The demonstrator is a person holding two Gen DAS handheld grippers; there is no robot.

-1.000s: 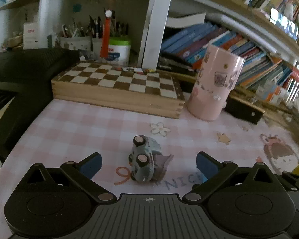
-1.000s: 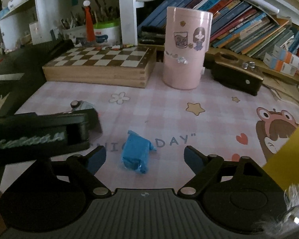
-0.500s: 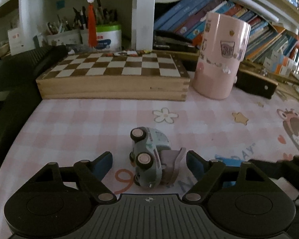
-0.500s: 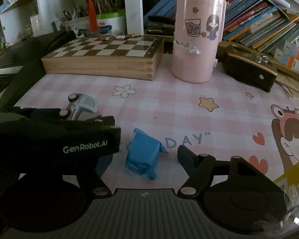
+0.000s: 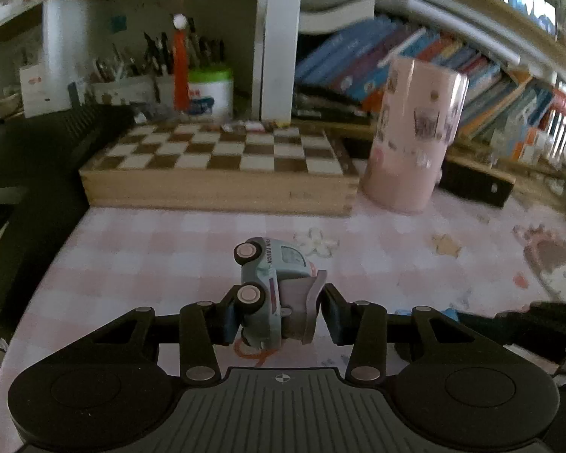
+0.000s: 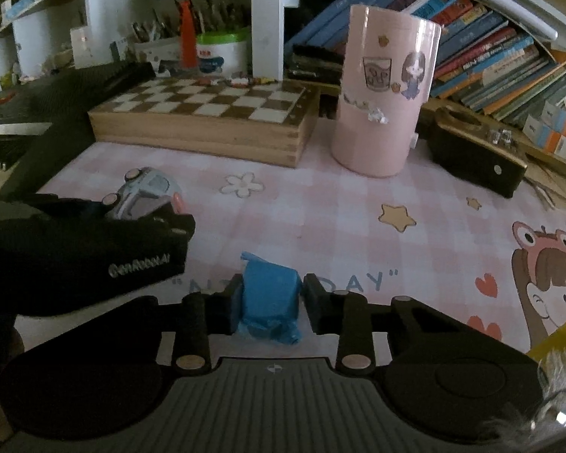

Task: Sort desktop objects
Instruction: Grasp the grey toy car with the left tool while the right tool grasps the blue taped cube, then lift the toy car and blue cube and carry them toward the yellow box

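A small pale-blue toy truck (image 5: 271, 287) lies on its side on the pink checked mat (image 5: 151, 256). My left gripper (image 5: 279, 313) is shut on it, one pad against the wheels and the other against its open rear flap. The truck (image 6: 147, 188) also shows in the right wrist view, beyond the left gripper's black body. A crumpled blue packet (image 6: 269, 298) sits between the pads of my right gripper (image 6: 269, 305), whose jaws are closing; both pads touch its sides.
A wooden chessboard box (image 6: 207, 113) and a tall pink cup (image 6: 385, 90) stand at the back of the mat. A black keyboard (image 5: 26, 173) borders the left, a black case (image 6: 475, 154) and rows of books (image 6: 509, 56) the right. A yellow object (image 6: 562, 332) is at the right edge.
Both grippers went from wide open to closed: the left onto the toy truck, the right onto the blue packet. Neither hand shifted much.
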